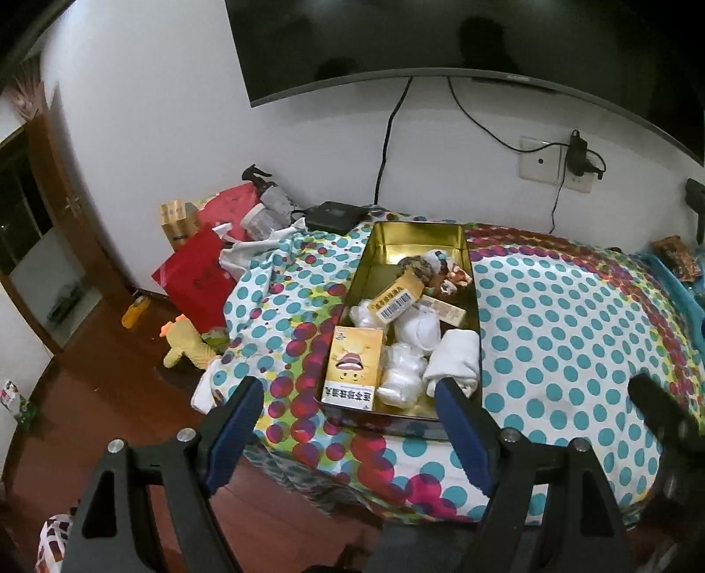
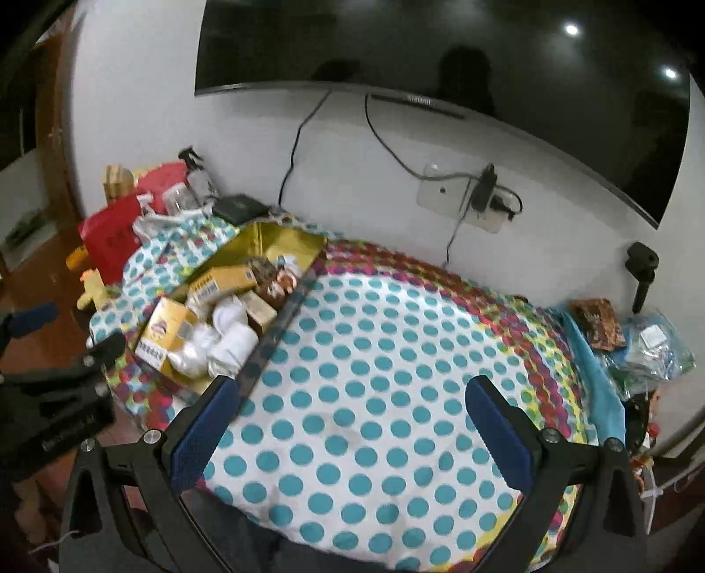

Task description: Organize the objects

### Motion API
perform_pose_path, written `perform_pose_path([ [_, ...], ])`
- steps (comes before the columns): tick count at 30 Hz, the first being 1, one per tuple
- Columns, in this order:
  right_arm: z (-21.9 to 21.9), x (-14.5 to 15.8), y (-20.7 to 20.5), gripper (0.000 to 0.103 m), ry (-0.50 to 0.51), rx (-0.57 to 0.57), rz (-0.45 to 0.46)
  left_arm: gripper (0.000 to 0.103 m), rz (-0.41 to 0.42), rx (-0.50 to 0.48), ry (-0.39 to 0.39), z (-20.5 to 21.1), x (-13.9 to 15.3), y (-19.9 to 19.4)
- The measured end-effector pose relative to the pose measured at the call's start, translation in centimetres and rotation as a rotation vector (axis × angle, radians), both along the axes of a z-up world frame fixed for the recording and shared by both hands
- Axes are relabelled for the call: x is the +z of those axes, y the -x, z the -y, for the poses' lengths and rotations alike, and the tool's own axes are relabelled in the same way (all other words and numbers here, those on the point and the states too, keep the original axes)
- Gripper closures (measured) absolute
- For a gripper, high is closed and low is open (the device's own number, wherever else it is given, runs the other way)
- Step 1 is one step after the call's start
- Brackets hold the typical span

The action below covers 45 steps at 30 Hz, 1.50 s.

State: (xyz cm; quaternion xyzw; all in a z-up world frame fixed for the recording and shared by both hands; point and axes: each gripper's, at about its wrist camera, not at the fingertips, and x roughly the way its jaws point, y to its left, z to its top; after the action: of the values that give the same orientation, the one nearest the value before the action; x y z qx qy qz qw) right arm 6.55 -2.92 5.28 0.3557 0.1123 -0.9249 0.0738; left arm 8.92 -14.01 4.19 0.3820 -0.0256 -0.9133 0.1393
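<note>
A gold tin box (image 1: 414, 238) lies open on the polka-dot table cloth (image 1: 551, 317). It holds a yellow carton (image 1: 354, 368), white rolled cloths (image 1: 454, 361), a barcoded small box (image 1: 396, 299) and small toys (image 1: 445, 273). My left gripper (image 1: 348, 405) is open and empty, just in front of the tin's near end. My right gripper (image 2: 352, 405) is open and empty above the bare cloth (image 2: 396, 374), right of the tin (image 2: 282, 242). The left gripper also shows in the right wrist view (image 2: 66, 374).
Red bags (image 1: 198, 273), a spray bottle (image 1: 264, 194) and a black box (image 1: 335, 216) crowd the far left corner. A yellow plush toy (image 1: 185, 344) lies on the floor. Snack packets (image 2: 599, 321) and plastic bags (image 2: 652, 348) sit at the right edge. A TV (image 1: 440, 35) hangs above.
</note>
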Motion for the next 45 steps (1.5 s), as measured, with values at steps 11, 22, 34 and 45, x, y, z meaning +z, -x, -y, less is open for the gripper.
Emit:
perform_pose_path([
  [11,2.3,-2.8,-0.2,0.000,0.032,0.029,0.181,0.021,0.034,0.057,-0.005,2.0,0.8,1.1],
  [22,3.1,-1.8,1.0,0.000,0.005,-0.012,0.178,0.021,0.114,0.037,-0.039,2.3,0.6,1.2],
  [34,3.1,1.0,0.2,0.000,-0.040,-0.022,0.130,0.021,0.139,-0.011,-0.086,1.8,2.2,-1.6],
  [45,2.7,1.7,-0.4,0.000,-0.039,-0.043,0.116,0.021,0.127,-0.056,-0.061,0.2,2.8,-2.7],
])
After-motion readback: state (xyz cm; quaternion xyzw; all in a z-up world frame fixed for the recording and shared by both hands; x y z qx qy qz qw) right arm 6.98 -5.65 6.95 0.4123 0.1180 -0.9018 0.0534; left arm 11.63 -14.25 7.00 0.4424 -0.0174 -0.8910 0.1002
